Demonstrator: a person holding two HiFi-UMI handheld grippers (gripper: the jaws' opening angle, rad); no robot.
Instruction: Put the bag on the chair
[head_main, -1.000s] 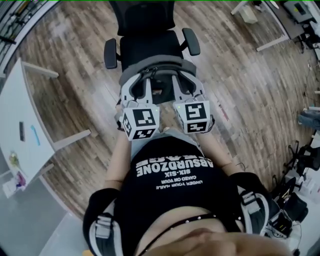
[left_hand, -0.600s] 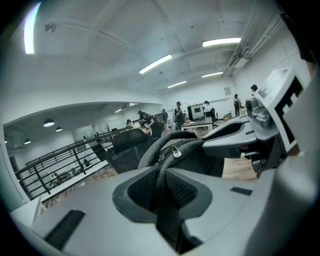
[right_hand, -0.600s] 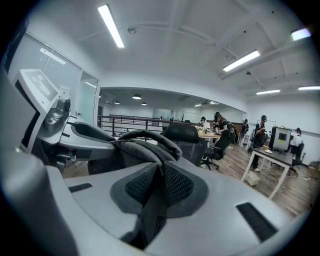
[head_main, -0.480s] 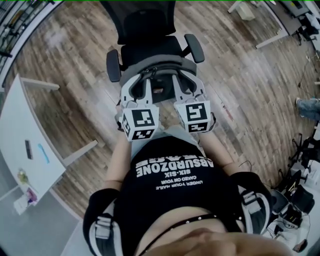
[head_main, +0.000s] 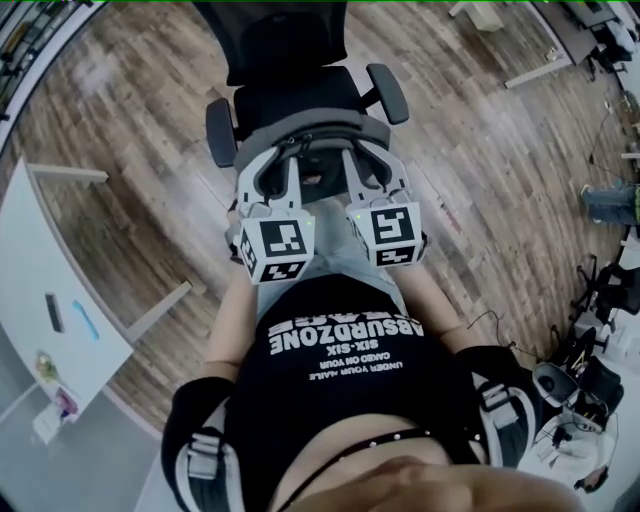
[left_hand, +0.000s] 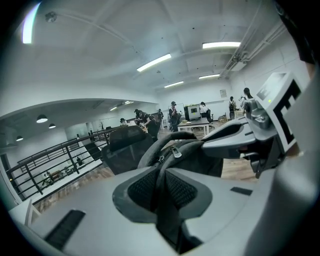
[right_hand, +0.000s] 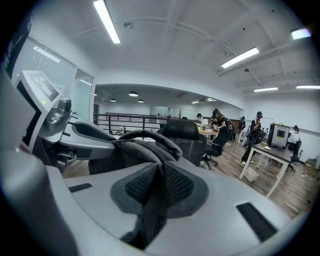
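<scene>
The left hand-held gripper (head_main: 277, 172) and right hand-held gripper (head_main: 366, 166) are each clamped on a fold of the grey bag (head_main: 320, 128), which hangs between them at the chair (head_main: 296, 94) seat's front edge. The bag looks soft and saggy, so a hold on both sides of its top rim suits it best.

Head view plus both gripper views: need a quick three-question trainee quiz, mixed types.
1. True or false: only the left gripper is clamped on the bag.
2. The chair just beyond the bag is: A) black, with armrests; B) a red stool; C) a wooden bench.
3. Short answer: what is clamped in the right gripper?

Key: 1 false, both grippers grip it; 2 A; 3 the bag's dark fabric.
</scene>
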